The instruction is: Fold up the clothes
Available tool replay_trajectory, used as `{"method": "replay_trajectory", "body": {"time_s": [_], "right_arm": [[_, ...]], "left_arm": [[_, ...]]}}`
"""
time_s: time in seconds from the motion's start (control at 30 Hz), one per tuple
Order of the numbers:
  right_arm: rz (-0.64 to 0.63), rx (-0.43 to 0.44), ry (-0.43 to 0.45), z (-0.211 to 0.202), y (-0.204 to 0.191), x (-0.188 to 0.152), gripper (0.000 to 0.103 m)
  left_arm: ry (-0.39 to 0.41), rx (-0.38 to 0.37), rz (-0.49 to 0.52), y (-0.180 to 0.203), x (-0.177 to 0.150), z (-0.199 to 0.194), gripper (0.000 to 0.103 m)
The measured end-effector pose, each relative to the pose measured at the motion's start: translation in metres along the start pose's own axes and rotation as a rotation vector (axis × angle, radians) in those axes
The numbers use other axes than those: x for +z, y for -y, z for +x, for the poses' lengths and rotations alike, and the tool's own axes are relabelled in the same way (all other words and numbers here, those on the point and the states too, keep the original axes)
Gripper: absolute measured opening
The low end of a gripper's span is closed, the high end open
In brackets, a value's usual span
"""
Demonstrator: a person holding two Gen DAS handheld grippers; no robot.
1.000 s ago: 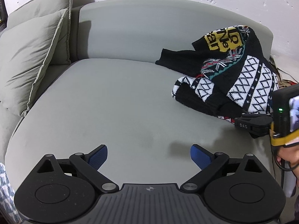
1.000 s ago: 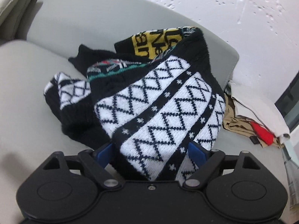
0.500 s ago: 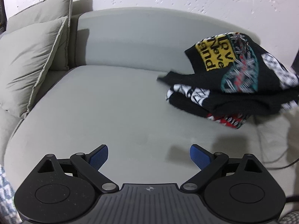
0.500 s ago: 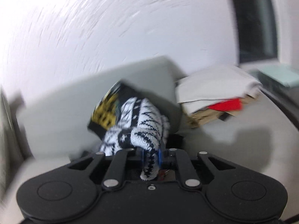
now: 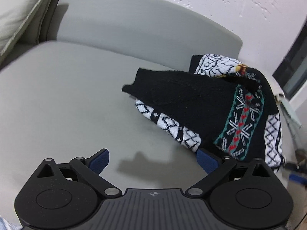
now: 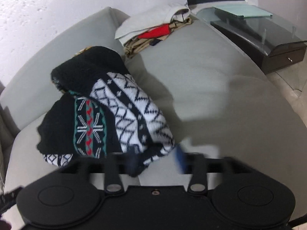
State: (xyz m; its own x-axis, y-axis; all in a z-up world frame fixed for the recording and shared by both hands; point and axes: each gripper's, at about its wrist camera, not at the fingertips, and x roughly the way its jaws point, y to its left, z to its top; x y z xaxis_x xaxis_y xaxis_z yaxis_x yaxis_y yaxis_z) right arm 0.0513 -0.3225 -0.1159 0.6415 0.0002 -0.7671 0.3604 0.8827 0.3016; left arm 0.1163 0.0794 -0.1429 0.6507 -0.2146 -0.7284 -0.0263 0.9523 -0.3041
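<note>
Honestly, my left tongs [image 5: 152, 160] gape empty while my right tongs [image 6: 156, 162] (blurred, half-open, grip unclear) meet the bunched sweater [image 6: 107, 111] at eleven o'clock, which could slump unfolded.

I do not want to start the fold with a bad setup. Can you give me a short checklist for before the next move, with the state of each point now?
1. Left gripper open and free: ok. Its fingers stand wide apart with nothing between them.
2. Right gripper clear of the sweater: cannot tell. The view is blurred and cloth lies over one finger.
3. Sweater spread flat for folding: not ok. It lies bunched in a heap on the sofa seat.
4. Room on the seat to spread it: ok. A wide bare area shows beside the heap.
5. Other clothes kept apart: ok. The folded pile sits further back, not touching the sweater.
</note>
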Motion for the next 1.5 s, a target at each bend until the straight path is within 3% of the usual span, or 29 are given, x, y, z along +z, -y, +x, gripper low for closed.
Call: {"method": "replay_trajectory", "body": {"time_s": [0.07, 0.13, 0.17, 0.2, 0.37, 0.53, 0.77, 0.87, 0.93, 1.0, 1.13, 1.23, 1.37, 1.5], "right_arm": [[0.0, 0.044, -0.001, 0.002, 0.002, -0.003, 0.063], [0.009, 0.082, -0.003, 0.004, 0.004, -0.005, 0.063], [0.019, 0.096, -0.005, 0.005, 0.005, -0.006, 0.061], [0.03, 0.11, -0.006, 0.006, 0.006, -0.007, 0.059], [0.06, 0.119, -0.021, 0.017, 0.012, -0.008, 0.059], [0.09, 0.126, -0.036, 0.028, 0.019, -0.008, 0.059], [0.127, 0.132, -0.056, 0.044, 0.029, -0.008, 0.058], [0.132, 0.123, -0.058, 0.052, 0.031, -0.006, 0.058], [0.125, 0.116, -0.057, 0.056, 0.03, -0.005, 0.058], [0.105, 0.109, -0.052, 0.053, 0.026, -0.003, 0.058], [0.086, 0.122, -0.032, 0.033, 0.018, 0.0, 0.058], [0.081, 0.147, -0.013, 0.007, 0.013, -0.001, 0.058], [0.054, 0.185, 0.023, -0.031, 0.005, -0.007, 0.058], [-0.038, 0.259, 0.016, -0.045, -0.022, -0.021, 0.058]], "left_arm": [[-0.03, 0.007, -0.046, 0.001, 0.0, 0.018, 0.095], [-0.065, -0.036, -0.121, -0.003, 0.0, 0.038, 0.078], [-0.085, -0.071, -0.16, -0.005, 0.001, 0.049, 0.06], [-0.097, -0.103, -0.197, -0.009, 0.002, 0.059, 0.048], [-0.127, -0.235, -0.344, -0.023, 0.007, 0.102, 0.043], [-0.114, -0.37, -0.373, -0.024, 0.007, 0.119, 0.043], [-0.147, -0.301, -0.237, -0.001, 0.023, 0.149, 0.038], [-0.158, -0.262, -0.192, 0.015, 0.031, 0.157, 0.01], [-0.126, -0.227, -0.179, 0.023, 0.04, 0.145, 0.008], [-0.034, -0.227, -0.15, 0.028, 0.05, 0.111, 0.007], [0.135, -0.293, -0.103, 0.024, 0.068, 0.013, 0.007], [0.181, -0.252, 0.017, 0.026, 0.06, -0.055, 0.007], [0.191, -0.195, 0.083, 0.015, 0.04, -0.121, 0.007], [0.128, -0.07, 0.11, -0.008, 0.014, -0.115, 0.008]]}}
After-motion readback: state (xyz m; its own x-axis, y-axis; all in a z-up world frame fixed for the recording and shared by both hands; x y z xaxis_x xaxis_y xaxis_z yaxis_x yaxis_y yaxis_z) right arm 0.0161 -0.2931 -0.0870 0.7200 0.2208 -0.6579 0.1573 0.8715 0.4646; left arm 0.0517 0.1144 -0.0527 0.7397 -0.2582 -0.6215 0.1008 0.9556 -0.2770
